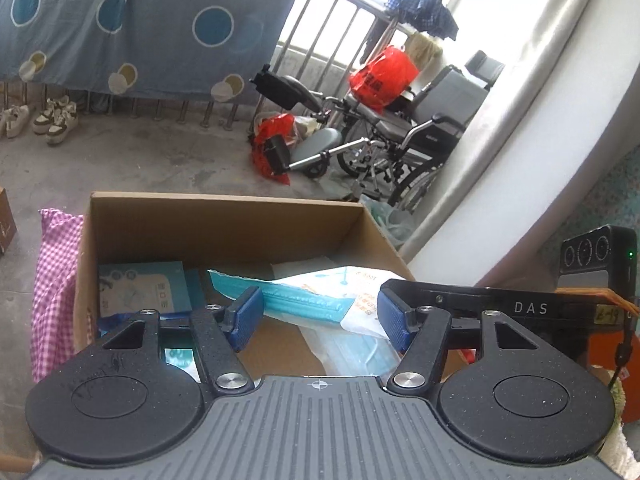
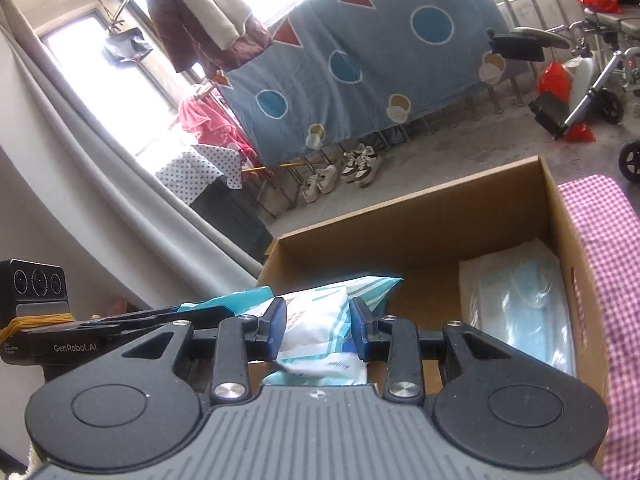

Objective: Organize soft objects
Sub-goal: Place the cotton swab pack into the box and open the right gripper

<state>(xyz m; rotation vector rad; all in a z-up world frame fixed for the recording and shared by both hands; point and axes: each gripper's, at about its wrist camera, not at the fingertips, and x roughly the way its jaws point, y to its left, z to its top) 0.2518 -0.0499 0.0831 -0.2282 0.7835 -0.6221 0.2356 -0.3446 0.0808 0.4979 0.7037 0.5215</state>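
right fingers (image 2: pixel 276 326) pinch the white pack (image 2: pixel 316 320); left view shows spread fingers (image 1: pixel 248 312).

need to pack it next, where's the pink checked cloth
The pink checked cloth hangs over the cardboard box's side wall: left edge in the left wrist view, right in the right wrist view.

I see a white-and-teal soft plastic wipes pack (image 2: pixel 316 320) tilted over the open brown cardboard box (image 1: pixel 224 220), a clear bag of pale blue face masks (image 2: pixel 524 304) lying flat inside it
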